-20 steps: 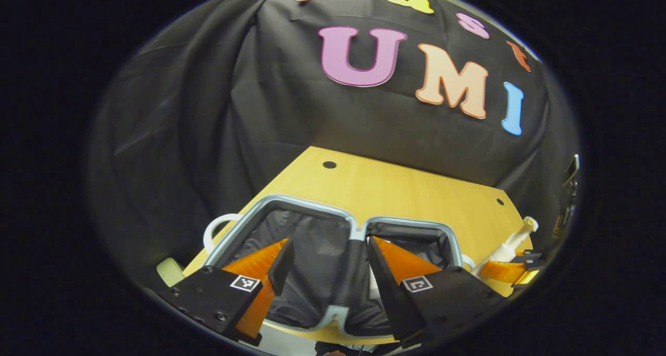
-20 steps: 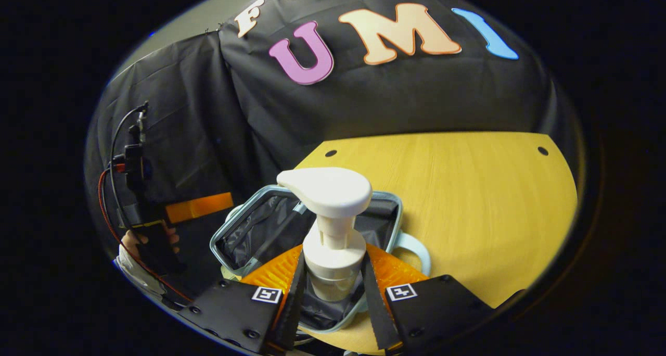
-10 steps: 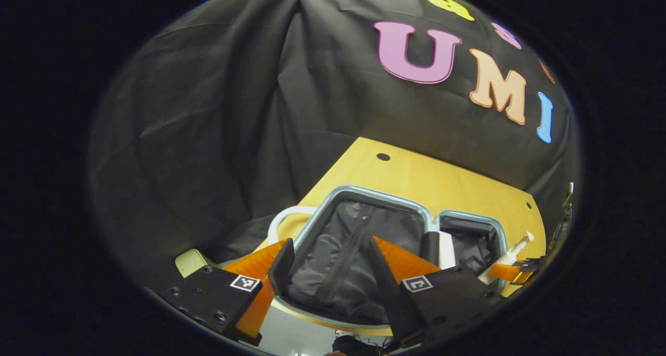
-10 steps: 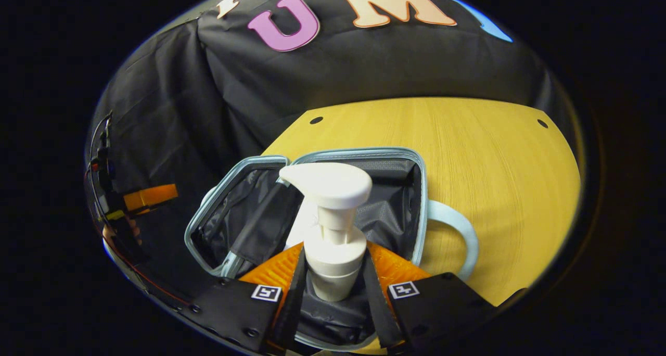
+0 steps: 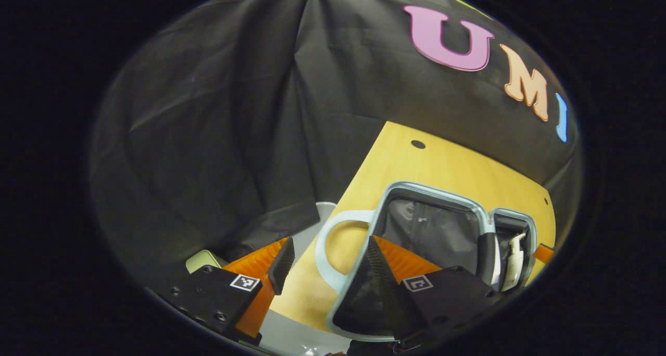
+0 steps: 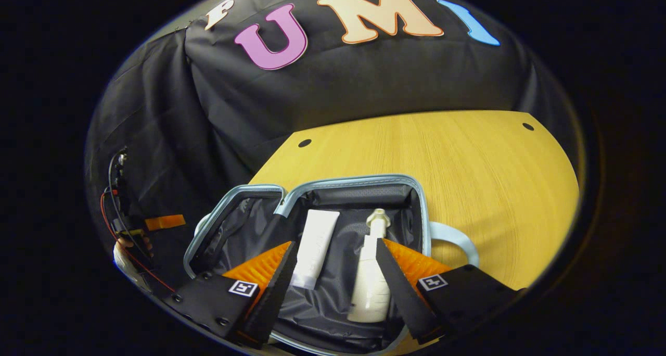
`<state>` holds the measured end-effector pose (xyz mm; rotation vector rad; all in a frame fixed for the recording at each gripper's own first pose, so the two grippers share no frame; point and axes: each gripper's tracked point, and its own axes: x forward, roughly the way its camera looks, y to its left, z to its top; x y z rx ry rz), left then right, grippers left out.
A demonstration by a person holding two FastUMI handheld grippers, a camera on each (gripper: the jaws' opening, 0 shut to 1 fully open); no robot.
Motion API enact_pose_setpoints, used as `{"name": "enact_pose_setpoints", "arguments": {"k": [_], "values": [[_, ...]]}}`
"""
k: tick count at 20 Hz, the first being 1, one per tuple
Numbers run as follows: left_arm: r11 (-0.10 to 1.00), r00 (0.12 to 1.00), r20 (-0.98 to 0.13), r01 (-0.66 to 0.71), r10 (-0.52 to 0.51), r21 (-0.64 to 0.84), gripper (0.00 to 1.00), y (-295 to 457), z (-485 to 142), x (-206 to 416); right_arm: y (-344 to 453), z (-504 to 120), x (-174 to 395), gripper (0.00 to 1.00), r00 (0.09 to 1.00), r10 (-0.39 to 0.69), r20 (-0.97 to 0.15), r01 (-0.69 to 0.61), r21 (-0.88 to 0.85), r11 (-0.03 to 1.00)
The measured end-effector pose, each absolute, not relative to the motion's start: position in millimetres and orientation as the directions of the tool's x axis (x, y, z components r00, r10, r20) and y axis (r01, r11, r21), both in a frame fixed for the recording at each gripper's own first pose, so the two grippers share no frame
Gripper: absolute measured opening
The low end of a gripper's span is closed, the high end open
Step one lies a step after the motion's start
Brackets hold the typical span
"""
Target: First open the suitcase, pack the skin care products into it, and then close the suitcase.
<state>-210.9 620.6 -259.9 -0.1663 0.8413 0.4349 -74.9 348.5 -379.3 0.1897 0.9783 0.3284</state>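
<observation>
The suitcase point(image 6: 359, 179) lies open on the table, pale blue rim around dark lining. In its right half a white tube point(image 6: 315, 246) and a white pump bottle point(image 6: 371, 280) lie side by side. My right gripper point(image 6: 334, 278) hovers open just above them, one finger on each side, touching neither. In the left gripper view the suitcase point(image 5: 434, 192) sits to the right, with the pump bottle point(image 5: 514, 259) in its far half. My left gripper point(image 5: 329, 252) is open over the suitcase's left handle point(image 5: 325, 241), holding nothing.
The yellow wooden table point(image 6: 468, 158) stretches bare behind and to the right of the case, with a second handle point(image 6: 458, 237) on that side. The left gripper and the hand holding it point(image 6: 130, 241) are at the far left. A pale green object point(image 5: 200, 259) sits off the table's left edge.
My right gripper opened and let go of the pump bottle, which now lies in the suitcase beside the tube. My left gripper swung left, from over the lining to the handle.
</observation>
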Motion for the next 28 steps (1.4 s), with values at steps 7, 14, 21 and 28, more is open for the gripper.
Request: {"name": "enact_pose_setpoints", "arguments": {"k": [7,14,21,28], "values": [[0.906,0.454,-0.866,-0.423,0.211,-0.001,0.82,648.3,-337.3,-198.1,335.8,-357.2,-60.7,0.96,0.573,0.302,-0.762,-0.136,0.275,0.952],[0.906,0.407,-0.907,-0.416,0.105,-0.082,0.12,637.3,-359.8,-195.6,336.0,-353.4,-58.5,0.96,0.581,0.296,-0.758,-0.137,0.268,0.954],[0.942,0.485,-0.856,-0.335,0.179,0.007,0.04,625.4,-292.7,-184.0,335.4,-334.0,-57.9,0.96,0.599,0.351,-0.72,-0.186,0.301,0.935],[0.96,0.606,-0.778,-0.28,0.168,-0.01,0.03,574.6,-189.5,-173.3,311.0,-306.4,-52.0,0.96,0.648,0.386,-0.656,-0.263,0.283,0.922]]}}
